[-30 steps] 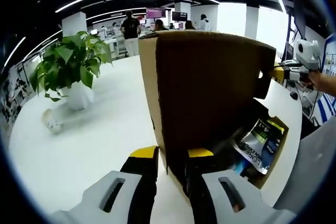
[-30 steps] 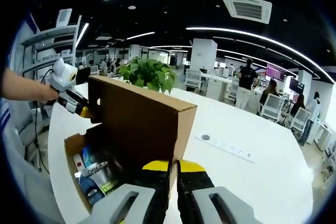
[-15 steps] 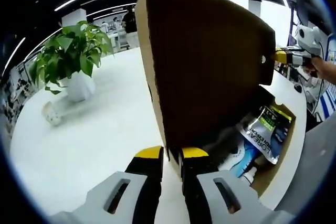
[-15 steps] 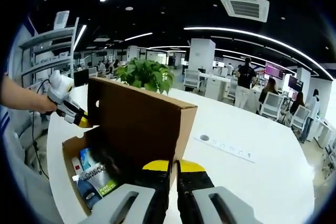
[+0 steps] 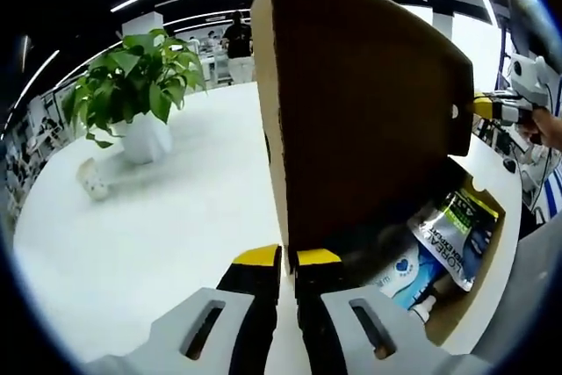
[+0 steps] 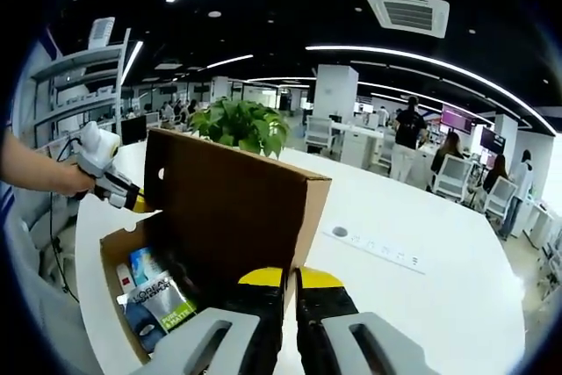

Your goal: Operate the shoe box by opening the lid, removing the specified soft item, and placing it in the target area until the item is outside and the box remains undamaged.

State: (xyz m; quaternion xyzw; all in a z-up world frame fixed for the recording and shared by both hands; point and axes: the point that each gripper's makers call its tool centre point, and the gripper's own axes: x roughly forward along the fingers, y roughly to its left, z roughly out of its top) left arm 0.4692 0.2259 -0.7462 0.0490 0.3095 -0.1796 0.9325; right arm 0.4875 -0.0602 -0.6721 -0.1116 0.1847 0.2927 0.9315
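**Lid up between both grippers, soft packs lying below it**

My left gripper [image 5: 288, 261] has its yellow-tipped jaws pinched together on the near lower edge of the raised brown cardboard lid [image 5: 369, 120]. The lid stands almost upright, its long axis running away from my fingers toward the far end of the brown cardboard shoe box [image 5: 479, 283]. There my right gripper [image 5: 492, 108] is clamped on the lid's far corner, just beside a small round hole.

The soft item, a glossy dark pouch with green and white print [image 5: 457, 234], lies in the open box below and to the right of my left jaws, tilted against the box wall, with a blue-and-white pack [image 5: 399, 271] nearer me. I judge the left gripper nearer to both.

In the right gripper view, my right gripper [image 6: 291, 280] is shut on the lid's near edge, and the pouch [image 6: 162, 303] lies low and to the left inside the box.

Against the earlier frames, the lid stands a little steeper and more of the packs is uncovered. The green leafy plant in a white pot [image 5: 140, 107] sits well apart toward the far left edge of the white table [image 5: 176, 217].
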